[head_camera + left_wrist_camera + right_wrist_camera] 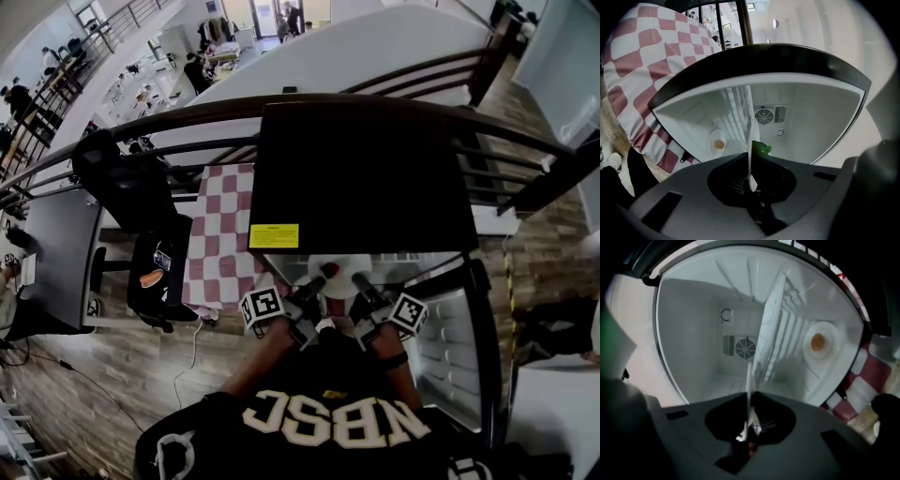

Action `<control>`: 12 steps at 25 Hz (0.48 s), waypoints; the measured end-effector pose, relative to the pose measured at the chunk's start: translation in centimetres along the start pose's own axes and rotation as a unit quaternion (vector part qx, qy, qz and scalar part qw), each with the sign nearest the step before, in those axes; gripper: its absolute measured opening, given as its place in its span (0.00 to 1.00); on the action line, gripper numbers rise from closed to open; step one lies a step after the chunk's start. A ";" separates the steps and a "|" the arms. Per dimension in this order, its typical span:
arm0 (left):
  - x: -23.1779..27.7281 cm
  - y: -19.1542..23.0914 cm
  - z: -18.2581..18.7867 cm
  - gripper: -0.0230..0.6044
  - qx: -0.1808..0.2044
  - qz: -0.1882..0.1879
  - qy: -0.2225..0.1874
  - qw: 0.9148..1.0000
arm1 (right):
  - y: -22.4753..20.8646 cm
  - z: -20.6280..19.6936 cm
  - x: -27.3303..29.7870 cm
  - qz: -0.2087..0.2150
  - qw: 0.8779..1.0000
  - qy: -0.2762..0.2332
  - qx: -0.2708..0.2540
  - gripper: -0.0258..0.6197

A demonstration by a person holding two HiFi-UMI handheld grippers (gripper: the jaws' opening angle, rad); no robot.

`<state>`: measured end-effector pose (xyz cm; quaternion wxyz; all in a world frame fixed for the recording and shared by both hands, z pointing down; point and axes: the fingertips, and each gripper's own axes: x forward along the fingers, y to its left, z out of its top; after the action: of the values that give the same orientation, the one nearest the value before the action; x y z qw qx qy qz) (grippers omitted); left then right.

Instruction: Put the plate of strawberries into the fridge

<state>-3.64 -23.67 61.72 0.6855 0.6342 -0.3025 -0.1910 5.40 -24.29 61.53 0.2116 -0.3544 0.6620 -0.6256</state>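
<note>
white china, seen edge-on, stands between the jaws in each gripper view: the plate (339,274) is pinched by its rim from both sides. the left gripper (316,280) has its jaws closed on the rim at the plate's left, and the right gripper (362,280) has its jaws closed on the rim at the plate's right. in both gripper views the thin white edge rises straight out of the dark gap where the jaws meet. in the left gripper view the green leaves and a speck of red of a strawberry (761,149) show just past the rim, above the gripper's grey body; how many strawberries lie on the plate i cannot tell. in the head view the plate hangs between the two grippers at the open front of the fridge (366,169), just below the front edge of its black top and to the right of the yellow label (274,235). whether it has passed the opening or rests on anything i cannot tell. the fridge door (455,352) stands open at the right, showing its pale inner shelves. both gripper views look into the fridge's white inside: a ribbed shelf (774,329), a round fan grille (764,116) on the back wall, and a round white fitting with an orange centre (818,342) on a side wall. left of the fridge lies a red-and-white checked cloth (223,234), with a black chair (122,187) at that cloth's left edge
</note>
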 end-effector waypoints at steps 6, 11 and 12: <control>1.0 0.0 0.6 0.08 -0.002 0.003 -0.002 1.000 | -0.3 0.9 0.6 -0.010 1.000 0.007 0.003 0.11; 1.5 -0.1 1.0 0.08 -0.002 0.001 -0.009 1.000 | -0.3 1.4 1.1 -0.006 1.000 0.006 0.022 0.11; 1.5 -0.1 1.0 0.08 -0.002 0.001 -0.010 1.000 | -0.3 1.6 1.2 -0.003 1.000 0.006 0.023 0.11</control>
<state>-3.17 -25.46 61.89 0.6839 0.6302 -0.3096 -0.1979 5.82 -26.17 61.79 0.2139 -0.3481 0.6475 -0.6433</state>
